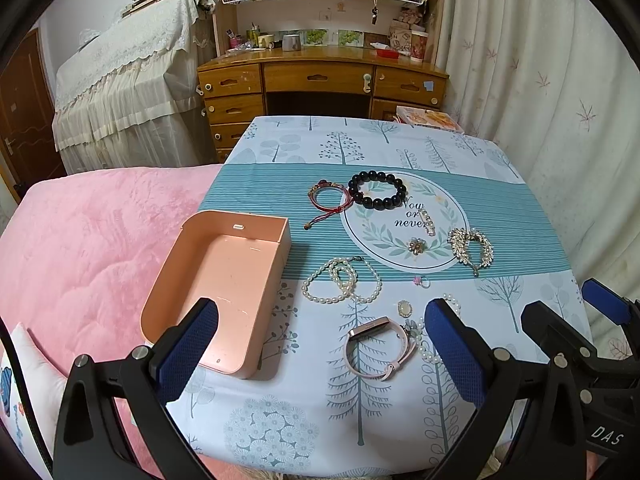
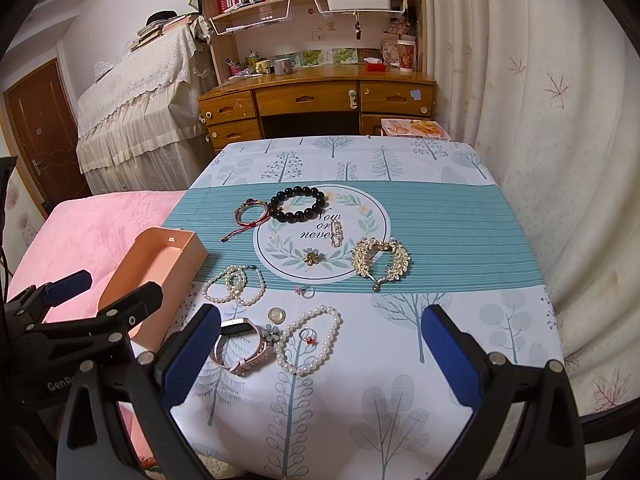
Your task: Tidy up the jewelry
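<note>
An open, empty pink box [image 1: 224,288] lies at the table's left edge; it also shows in the right wrist view [image 2: 156,268]. Jewelry is spread on the cloth: a black bead bracelet [image 1: 377,190], a red cord bracelet [image 1: 329,200], a gold leaf necklace [image 1: 470,248], a pearl strand [image 1: 342,280], a pink watch [image 1: 376,346], a pearl bracelet [image 2: 310,340], small brooches and rings. My left gripper [image 1: 320,348] is open and empty above the near table, between box and watch. My right gripper [image 2: 320,352] is open and empty over the pearl bracelet.
The table wears a tree-print cloth [image 2: 360,400]. A pink bed [image 1: 80,248] lies to the left. A wooden desk with drawers [image 1: 320,80] stands behind, with curtains [image 2: 540,140] on the right. A book [image 2: 416,128] rests past the table's far edge.
</note>
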The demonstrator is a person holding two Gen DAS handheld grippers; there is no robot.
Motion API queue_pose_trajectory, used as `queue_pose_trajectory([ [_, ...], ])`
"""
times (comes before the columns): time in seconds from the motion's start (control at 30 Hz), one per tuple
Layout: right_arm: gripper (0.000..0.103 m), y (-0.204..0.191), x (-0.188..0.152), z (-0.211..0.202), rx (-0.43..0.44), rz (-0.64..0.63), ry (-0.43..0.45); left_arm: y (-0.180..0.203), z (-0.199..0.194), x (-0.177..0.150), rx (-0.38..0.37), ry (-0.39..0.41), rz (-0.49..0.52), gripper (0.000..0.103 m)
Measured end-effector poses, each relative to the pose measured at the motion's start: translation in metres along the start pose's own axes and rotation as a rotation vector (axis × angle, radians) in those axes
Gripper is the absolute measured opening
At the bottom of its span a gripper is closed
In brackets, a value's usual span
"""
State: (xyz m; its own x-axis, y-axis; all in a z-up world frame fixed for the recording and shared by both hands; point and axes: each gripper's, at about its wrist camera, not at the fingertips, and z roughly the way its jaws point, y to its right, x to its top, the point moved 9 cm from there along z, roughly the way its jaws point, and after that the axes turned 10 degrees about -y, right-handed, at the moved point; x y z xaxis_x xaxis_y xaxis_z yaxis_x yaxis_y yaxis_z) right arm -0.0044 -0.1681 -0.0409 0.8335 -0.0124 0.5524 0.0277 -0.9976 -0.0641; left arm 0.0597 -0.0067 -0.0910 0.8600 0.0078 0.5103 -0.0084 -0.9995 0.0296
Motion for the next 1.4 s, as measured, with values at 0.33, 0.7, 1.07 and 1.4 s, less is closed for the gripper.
queue_pose_trajectory([
  [0.33, 0.101, 0.0, 0.0, 0.0, 0.002, 0.001, -0.001, -0.001, 0.001, -0.005, 0.001, -0.007, 0.0, 0.102],
  [0.7, 0.101, -0.009, -0.01, 0.003, 0.011, 0.002, -0.01, -0.002, 0.002, -0.003, -0.003, -0.019, 0.002, 0.102],
  [1.07, 0.101, -0.018, -0.007, 0.01, 0.04, 0.0, -0.036, -0.003, 0.007, 0.018, -0.076, -0.042, 0.015, 0.102],
  [1.4, 0.086, 0.003, 0.052, 0.023, 0.082, 0.035, -0.088, -0.015, 0.025, 0.11, -0.103, -0.062, 0.057, 0.102],
])
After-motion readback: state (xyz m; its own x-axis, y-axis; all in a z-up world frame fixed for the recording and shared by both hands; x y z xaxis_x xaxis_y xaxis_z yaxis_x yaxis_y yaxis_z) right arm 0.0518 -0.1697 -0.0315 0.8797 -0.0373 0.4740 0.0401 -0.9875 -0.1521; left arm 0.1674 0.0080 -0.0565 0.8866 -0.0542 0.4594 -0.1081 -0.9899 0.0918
